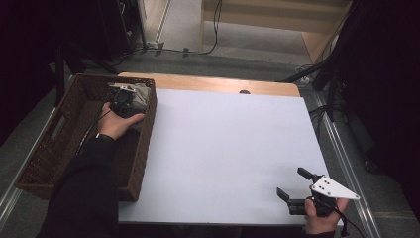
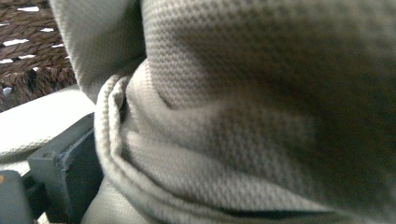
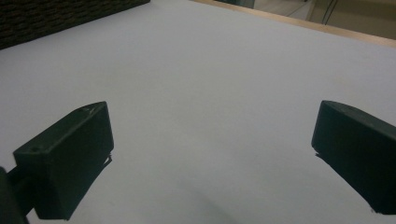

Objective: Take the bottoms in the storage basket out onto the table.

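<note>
High view first: the desk point(image 1: 223, 153), a white sheet over a wooden top, takes up the middle of the scene, with a strip of bare wood along its far edge. At about nine o'clock from the desk's centre stands a long dark wicker basket point(image 1: 143, 148), set against the desk's left edge. Inside the basket, at its far end toward twelve o'clock, lies a bundle of beige cloth point(image 1: 141, 94). The left gripper point(image 1: 122, 100) is down in the basket right at that cloth, the person's left hand point(image 1: 116, 124) wrapped around it from the six o'clock side, so the cloth sits just beyond and at about one o'clock from the hand.

Left gripper view: the cloth point(image 2: 243, 112), a ribbed beige knit with a rolled hem, presses close against the camera and folds over the gripper. One black jaw shows at seven o'clock, touching the cloth; the other is hidden beneath the fabric, so whether the left gripper has closed on the cloth cannot be told. A patch of the basket's weave point(image 2: 32, 60) shows at ten o'clock.

Well apart, at about five o'clock on the desk near its near-right corner, the right gripper point(image 1: 293, 184) is held in the person's right hand point(image 1: 322, 218), just above the white surface. In the right gripper view, the right gripper point(image 3: 212, 154) has its jaws spread wide with nothing between them but bare desk point(image 3: 210, 70).
</note>
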`<state>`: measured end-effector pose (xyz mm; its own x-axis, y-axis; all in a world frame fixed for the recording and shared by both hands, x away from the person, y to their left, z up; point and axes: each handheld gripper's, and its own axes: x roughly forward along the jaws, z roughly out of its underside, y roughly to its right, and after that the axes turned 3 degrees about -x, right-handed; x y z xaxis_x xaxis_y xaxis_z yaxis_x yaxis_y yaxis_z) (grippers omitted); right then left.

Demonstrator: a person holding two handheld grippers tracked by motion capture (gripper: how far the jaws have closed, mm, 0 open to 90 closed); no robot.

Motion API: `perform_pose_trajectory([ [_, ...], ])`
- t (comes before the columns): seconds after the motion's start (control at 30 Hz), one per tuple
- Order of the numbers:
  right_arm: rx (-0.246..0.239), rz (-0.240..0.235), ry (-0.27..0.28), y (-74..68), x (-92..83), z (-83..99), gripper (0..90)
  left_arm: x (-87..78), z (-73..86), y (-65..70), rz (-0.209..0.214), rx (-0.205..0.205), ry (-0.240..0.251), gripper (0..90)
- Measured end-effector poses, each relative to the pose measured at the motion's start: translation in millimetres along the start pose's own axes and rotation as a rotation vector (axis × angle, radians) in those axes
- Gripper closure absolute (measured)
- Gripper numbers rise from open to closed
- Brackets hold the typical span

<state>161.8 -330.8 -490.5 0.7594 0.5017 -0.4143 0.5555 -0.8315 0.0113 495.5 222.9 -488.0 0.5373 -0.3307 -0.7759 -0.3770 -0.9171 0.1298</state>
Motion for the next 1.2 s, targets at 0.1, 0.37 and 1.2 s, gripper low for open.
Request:
perform_pose_trajectory([
  [0.1, 0.006, 0.002, -0.007, -0.8, 0.9, 0.1, 0.0, 2.3, 1.6, 3.3, -0.03, 0.045, -0.005, 0.0],
  [0.37, 0.003, -0.007, -0.009, -0.9, 1.9, 0.4, 0.0, -2.7, 3.8, 3.8, -0.05, 0.041, 0.009, 19.7],
  [1.2, 0.0, -0.012, 0.002, 1.7, -0.7, 1.9, 0.0, -33.5, -13.2, 15.0, -0.062, 0.031, -0.121, 61.9],
])
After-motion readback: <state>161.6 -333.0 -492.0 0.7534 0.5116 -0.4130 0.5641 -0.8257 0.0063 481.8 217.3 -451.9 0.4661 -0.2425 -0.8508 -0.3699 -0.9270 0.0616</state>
